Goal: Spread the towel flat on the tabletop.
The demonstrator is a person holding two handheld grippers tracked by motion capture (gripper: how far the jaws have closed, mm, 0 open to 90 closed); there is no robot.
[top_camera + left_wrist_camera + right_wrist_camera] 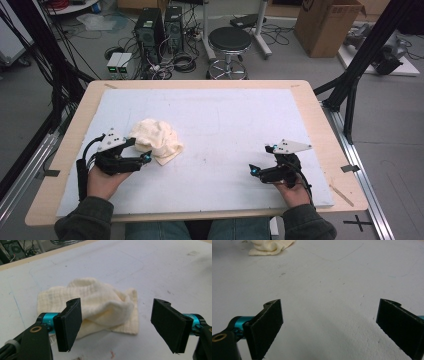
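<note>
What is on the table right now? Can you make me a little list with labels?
cloth: cream cloth, crumpled in a heap, lying on the mat's left half
surface: white mat on a wooden table
left gripper: left gripper, jaws wide apart, right beside the cloth and pointed at it, not gripping it
right gripper: right gripper, jaws wide apart over bare mat, far from the cloth
held things: none
behind the table: black stool, computer towers, cardboard box

Cloth (100,307) just ahead of left gripper's (117,325) jaws looked soft, waffle-woven, matt cream. Jaw pads were rough matt black w/ glossy teal metal behind. Mat (332,290) under right jaws: smooth, scuffed.
</note>
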